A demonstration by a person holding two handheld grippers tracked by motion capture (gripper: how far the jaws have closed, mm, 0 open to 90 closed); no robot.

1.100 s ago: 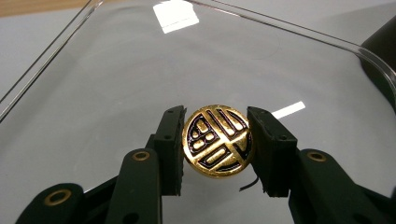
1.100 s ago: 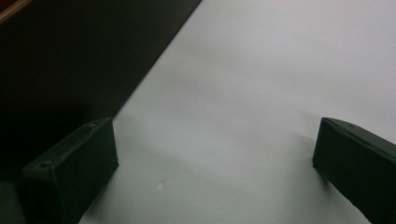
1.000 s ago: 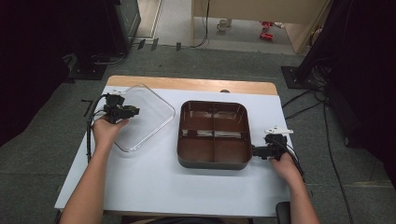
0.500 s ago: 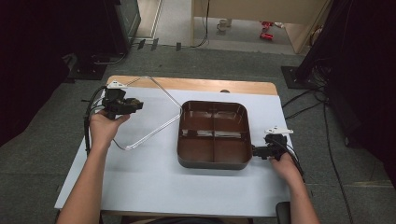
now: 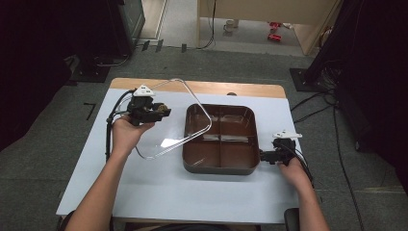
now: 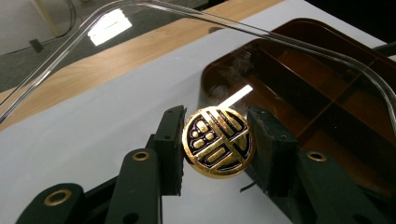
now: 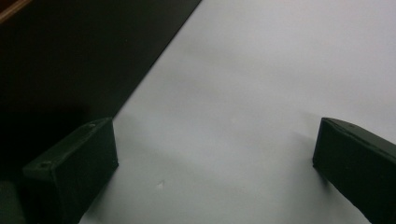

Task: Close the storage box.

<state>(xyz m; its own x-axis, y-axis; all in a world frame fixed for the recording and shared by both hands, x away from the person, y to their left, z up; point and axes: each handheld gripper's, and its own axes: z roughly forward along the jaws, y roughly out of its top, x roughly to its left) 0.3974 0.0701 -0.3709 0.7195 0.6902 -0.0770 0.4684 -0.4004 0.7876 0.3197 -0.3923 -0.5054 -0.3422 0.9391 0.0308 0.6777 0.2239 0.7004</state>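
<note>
- Two grippers at my table: my left gripper (image 5: 161,111) clamps the gold knob (image 6: 218,141) of the clear lid (image 5: 179,119), tilted beside the brown tray (image 5: 222,163).
- Lid judged light, stiff, slippery; knob the sole handhold.
- Right gripper (image 5: 263,156) gapes, empty.

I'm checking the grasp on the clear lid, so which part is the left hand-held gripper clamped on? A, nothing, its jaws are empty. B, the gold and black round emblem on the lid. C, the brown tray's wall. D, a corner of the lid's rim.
B: in the left gripper view the left hand-held gripper has its two black jaws against either side of the gold emblem on the clear lid.
</note>
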